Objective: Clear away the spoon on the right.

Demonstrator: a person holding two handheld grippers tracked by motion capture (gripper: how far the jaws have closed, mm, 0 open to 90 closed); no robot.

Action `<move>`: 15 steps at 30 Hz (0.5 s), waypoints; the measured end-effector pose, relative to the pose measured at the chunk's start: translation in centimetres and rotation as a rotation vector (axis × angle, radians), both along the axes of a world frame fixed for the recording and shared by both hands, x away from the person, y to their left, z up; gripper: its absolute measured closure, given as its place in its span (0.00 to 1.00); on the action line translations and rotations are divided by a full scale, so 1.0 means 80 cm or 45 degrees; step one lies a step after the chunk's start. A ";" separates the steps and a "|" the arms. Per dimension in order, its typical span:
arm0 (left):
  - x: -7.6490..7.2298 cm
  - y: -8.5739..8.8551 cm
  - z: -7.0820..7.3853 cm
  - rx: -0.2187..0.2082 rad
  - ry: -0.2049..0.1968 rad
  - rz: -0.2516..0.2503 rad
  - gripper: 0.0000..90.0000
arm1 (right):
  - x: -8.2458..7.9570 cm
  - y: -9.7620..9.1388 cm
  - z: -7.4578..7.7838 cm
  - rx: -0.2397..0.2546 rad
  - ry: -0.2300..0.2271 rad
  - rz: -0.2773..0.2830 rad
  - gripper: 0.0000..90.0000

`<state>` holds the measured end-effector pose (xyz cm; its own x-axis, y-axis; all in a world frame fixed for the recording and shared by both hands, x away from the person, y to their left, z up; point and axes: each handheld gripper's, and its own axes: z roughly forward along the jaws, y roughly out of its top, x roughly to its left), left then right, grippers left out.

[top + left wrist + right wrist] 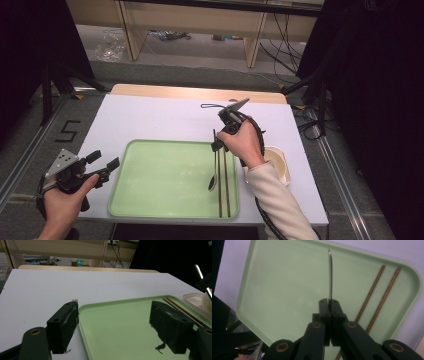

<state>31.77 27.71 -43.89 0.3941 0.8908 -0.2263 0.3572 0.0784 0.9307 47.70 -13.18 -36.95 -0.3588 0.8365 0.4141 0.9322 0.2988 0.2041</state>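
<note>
Jaws of your right gripper [329, 305] are clamping the spoon [330, 275] by its handle, bowl hanging over the green tray [165, 175]. You are lowering it; keep it level and clear of the chopsticks [223, 180] lying just beside. Your left gripper [102, 167] is waiting wide open at the tray's edge; a bowl [277, 162] is sitting on the surface [160, 117] nearby.

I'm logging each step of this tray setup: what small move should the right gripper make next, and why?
Probably lower a little more and then open. The right gripper is shut on the spoon, whose bowl hangs just over the green tray, beside the two chopsticks already lying there. The left gripper waits open by the tray's edge.
</note>
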 end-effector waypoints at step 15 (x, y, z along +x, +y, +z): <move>0.000 0.000 0.000 0.001 0.001 -0.002 0.26 | 0.001 0.018 -0.021 -0.008 0.038 0.013 1.00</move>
